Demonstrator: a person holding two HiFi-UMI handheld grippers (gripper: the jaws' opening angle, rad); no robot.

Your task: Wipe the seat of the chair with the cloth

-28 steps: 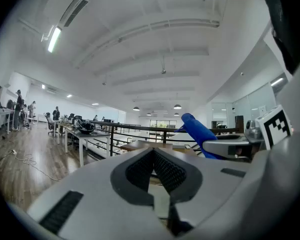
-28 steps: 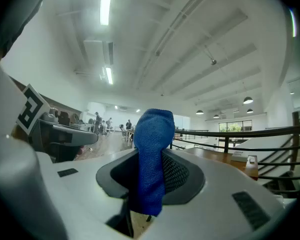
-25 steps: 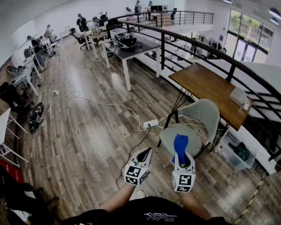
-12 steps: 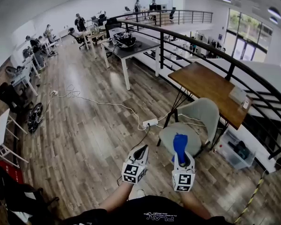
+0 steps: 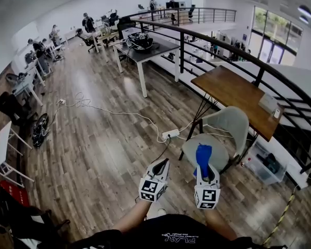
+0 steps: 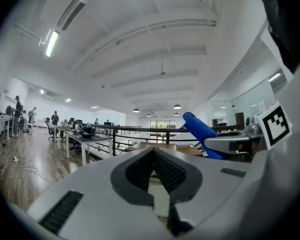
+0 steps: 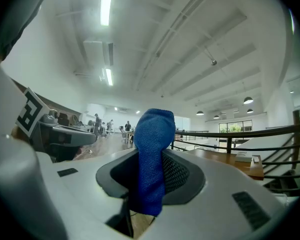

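Note:
A pale grey-green chair (image 5: 220, 134) stands by a wooden table (image 5: 237, 95); its round seat (image 5: 193, 148) shows in the head view. My right gripper (image 5: 203, 162) hangs over the seat's near side, shut on a rolled blue cloth (image 5: 202, 158) that sticks up past the jaws. In the right gripper view the cloth (image 7: 152, 159) fills the gap between the jaws. My left gripper (image 5: 161, 165) is held left of the chair, above the floor, shut with nothing in it. The left gripper view shows its jaws closed (image 6: 153, 160) and the blue cloth (image 6: 202, 134) off to the right.
A black curved railing (image 5: 223, 48) runs behind the wooden table. A white power strip (image 5: 170, 134) and cables lie on the wood floor left of the chair. A clear storage box (image 5: 264, 165) sits under the table's right end. Desks and people stand far back.
The view has shifted slightly; both grippers sit a little lower and to the right in the picture. The cloth stays held in the right gripper.

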